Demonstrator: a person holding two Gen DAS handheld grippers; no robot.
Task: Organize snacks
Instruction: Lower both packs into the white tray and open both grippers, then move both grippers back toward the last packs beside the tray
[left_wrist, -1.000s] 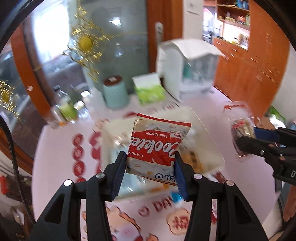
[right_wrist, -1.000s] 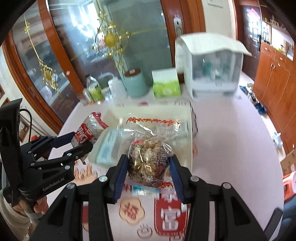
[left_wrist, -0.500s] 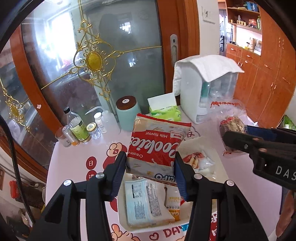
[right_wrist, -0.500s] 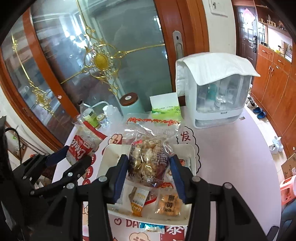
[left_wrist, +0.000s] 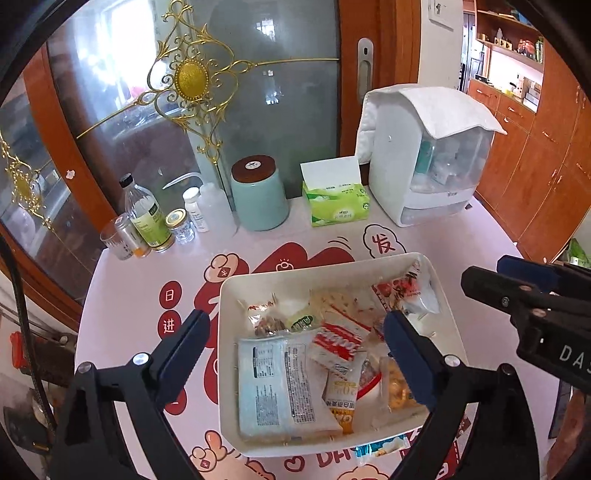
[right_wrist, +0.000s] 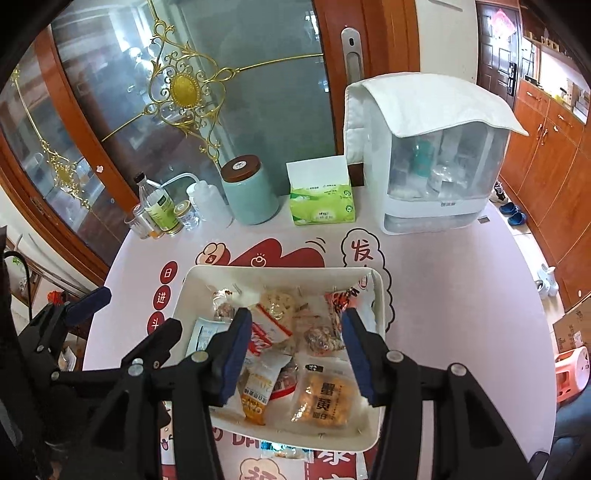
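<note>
A white tray (left_wrist: 226, 387) (right_wrist: 280, 269) holds several snack packets. The red-and-white cookies packet (left_wrist: 338, 343) (right_wrist: 266, 326) lies loose in it. My left gripper (left_wrist: 295, 325) hangs above the tray, jaws opening wide with nothing between the pads. The clear bag of nut clusters with red print (right_wrist: 320, 338) (left_wrist: 400, 291) also rests in the tray. My right gripper (right_wrist: 295, 321) is over it, jaws opening and not touching the bag. Each gripper shows in the other's view: the right gripper (left_wrist: 517, 295) at the right edge and the left gripper (right_wrist: 129, 332) at the lower left.
Along the back of the pink printed table stand several bottles (left_wrist: 147, 218), a teal canister (left_wrist: 258, 195), a green tissue box (left_wrist: 336, 206) and a white cloth-draped appliance (left_wrist: 424, 158). A small blue wrapper (left_wrist: 380, 446) lies just outside the tray's front rim.
Both grippers came over the tray and let go. The cookies packet left the left jaws, the nut bag left the right jaws, and both now lie in the tray.
</note>
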